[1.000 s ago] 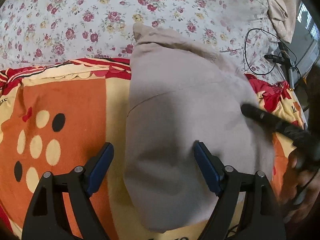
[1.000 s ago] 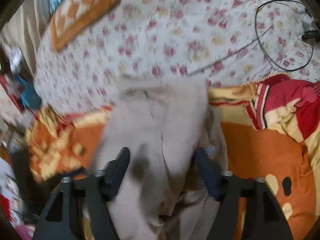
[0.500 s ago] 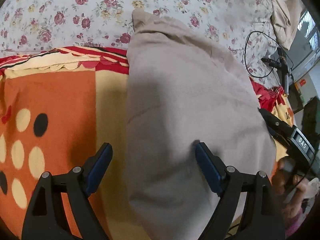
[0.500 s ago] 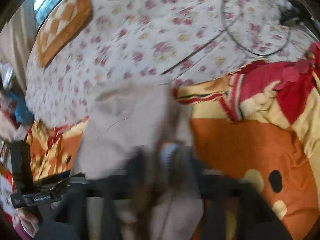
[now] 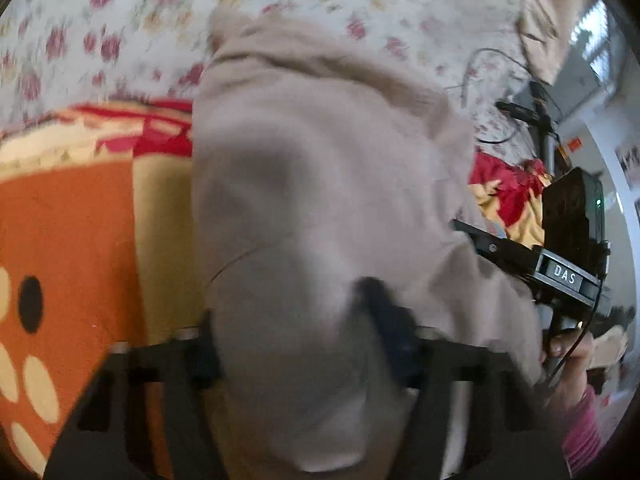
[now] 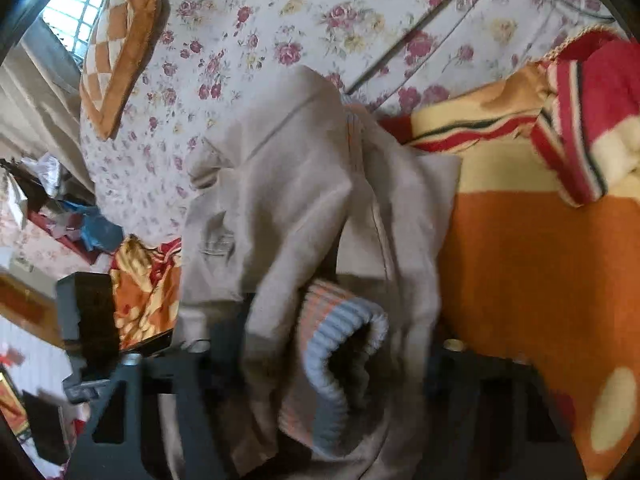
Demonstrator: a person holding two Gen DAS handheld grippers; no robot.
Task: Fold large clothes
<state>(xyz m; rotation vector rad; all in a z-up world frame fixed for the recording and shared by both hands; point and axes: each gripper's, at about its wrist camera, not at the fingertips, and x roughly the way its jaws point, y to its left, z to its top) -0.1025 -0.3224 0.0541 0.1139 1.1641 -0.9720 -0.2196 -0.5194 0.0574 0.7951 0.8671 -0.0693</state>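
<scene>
Both my left gripper and right gripper have just been closing on the beige garment near the blanket's front edge; bunched layers could slip out.

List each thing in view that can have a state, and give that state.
beige garment: bunched lengthwise on the blanket, not yet folded flat.
ribbed cuff: open, mouth facing the camera.
left gripper: just been closing, garment between its fingers.
right gripper: just been closing, garment between.
orange blanket: spread.
</scene>
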